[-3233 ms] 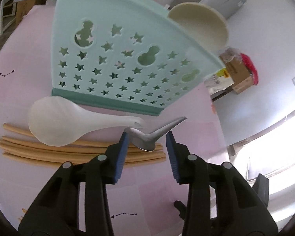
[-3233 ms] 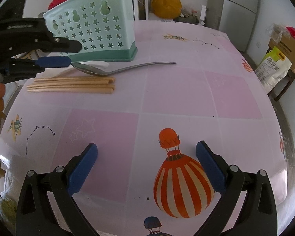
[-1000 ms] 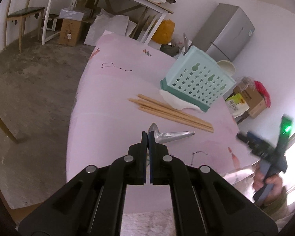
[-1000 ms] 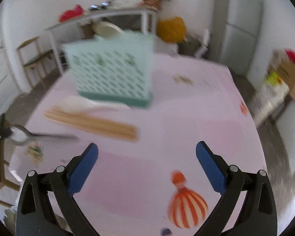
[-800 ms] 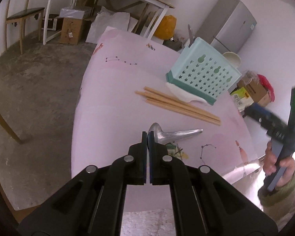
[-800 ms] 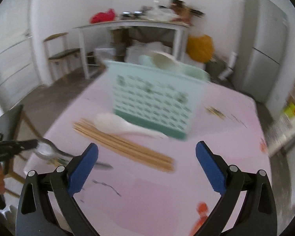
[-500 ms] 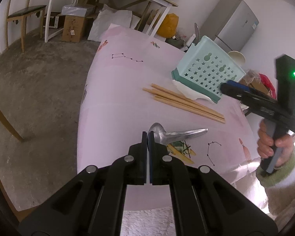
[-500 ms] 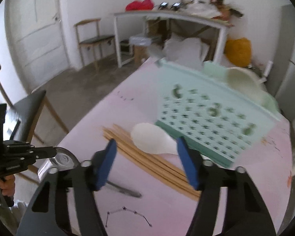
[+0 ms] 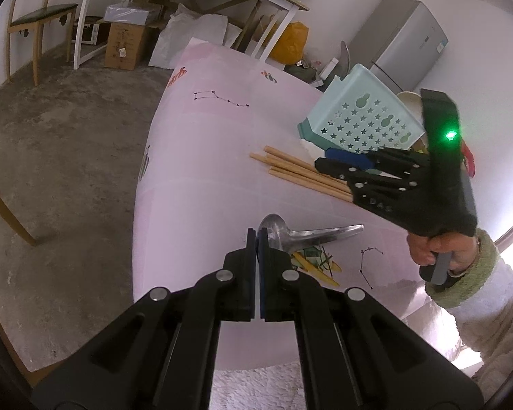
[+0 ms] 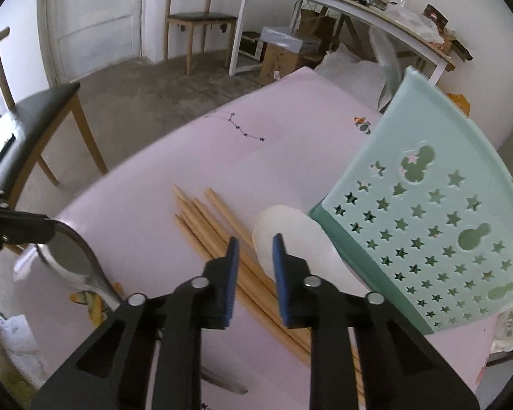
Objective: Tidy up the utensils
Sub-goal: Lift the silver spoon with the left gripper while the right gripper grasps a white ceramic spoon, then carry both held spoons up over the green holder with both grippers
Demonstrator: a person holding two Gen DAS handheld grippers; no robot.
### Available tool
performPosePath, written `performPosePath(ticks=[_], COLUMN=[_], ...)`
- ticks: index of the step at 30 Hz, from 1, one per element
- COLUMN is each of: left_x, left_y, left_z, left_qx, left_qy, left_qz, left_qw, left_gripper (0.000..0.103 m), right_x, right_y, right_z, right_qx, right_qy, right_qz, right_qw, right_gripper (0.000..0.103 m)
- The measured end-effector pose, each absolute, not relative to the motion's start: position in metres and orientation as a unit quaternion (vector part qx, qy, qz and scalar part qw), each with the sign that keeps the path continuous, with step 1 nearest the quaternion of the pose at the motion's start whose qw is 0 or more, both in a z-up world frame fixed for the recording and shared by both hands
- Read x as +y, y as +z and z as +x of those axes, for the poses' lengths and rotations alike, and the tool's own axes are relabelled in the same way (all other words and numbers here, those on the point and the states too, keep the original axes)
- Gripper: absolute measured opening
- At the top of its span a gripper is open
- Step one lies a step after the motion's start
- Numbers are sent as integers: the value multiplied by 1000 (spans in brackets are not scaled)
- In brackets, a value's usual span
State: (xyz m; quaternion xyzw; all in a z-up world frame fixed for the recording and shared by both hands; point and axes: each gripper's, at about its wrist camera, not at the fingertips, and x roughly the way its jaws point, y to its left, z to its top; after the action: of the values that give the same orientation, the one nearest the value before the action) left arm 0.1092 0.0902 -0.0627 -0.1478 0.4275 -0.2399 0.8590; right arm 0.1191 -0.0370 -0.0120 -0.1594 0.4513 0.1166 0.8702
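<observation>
Utensils: a metal spoon [image 9: 284,230], a bundle of wooden chopsticks [image 10: 229,253] and a white plastic spoon [image 10: 290,239] are out of the mint basket [image 10: 427,218], which stands on the pink counter [image 9: 205,157].
Metal spoon: pinched at its bowl by the fully closed left claw [image 9: 257,239] and held in the air over the counter's near edge, handle pointing sideways toward the other hand; probably a carry grip for dropping it into the basket.
Right claw [image 10: 254,256]: its pads stand a narrow gap apart with nothing pressed between them, poised above the chopsticks beside the white spoon, apparently lining up a pinch on one of them.
Basket: well apart from the held spoon, toward the counter's far side.
Change: a second ago the right claw was spread wide and aimed at the basket from farther off; its jaws have just been closing, empty. The left grip is unchanged.
</observation>
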Motion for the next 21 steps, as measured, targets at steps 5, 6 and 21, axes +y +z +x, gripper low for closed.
performPosePath(ticks=[5,6,21], left_x=[91,91,94], left_y=[-63,-63,-59], left_z=[109,109,105], left_qx=[427,427,409], left_qy=[-240,-240,-227], left_qz=[-149,-148,-153], left_qw=[859,859,871], left_gripper=[0,0,0], right_x=[-34,-33,-75], right_y=[-18,-17,51], right_z=[120,119,90], right_qx=[449,445,365], right_qy=[107,106,75], right_qz=[-180,-185,-117], right_qw=[869,870,921], right_gripper=[5,5,2])
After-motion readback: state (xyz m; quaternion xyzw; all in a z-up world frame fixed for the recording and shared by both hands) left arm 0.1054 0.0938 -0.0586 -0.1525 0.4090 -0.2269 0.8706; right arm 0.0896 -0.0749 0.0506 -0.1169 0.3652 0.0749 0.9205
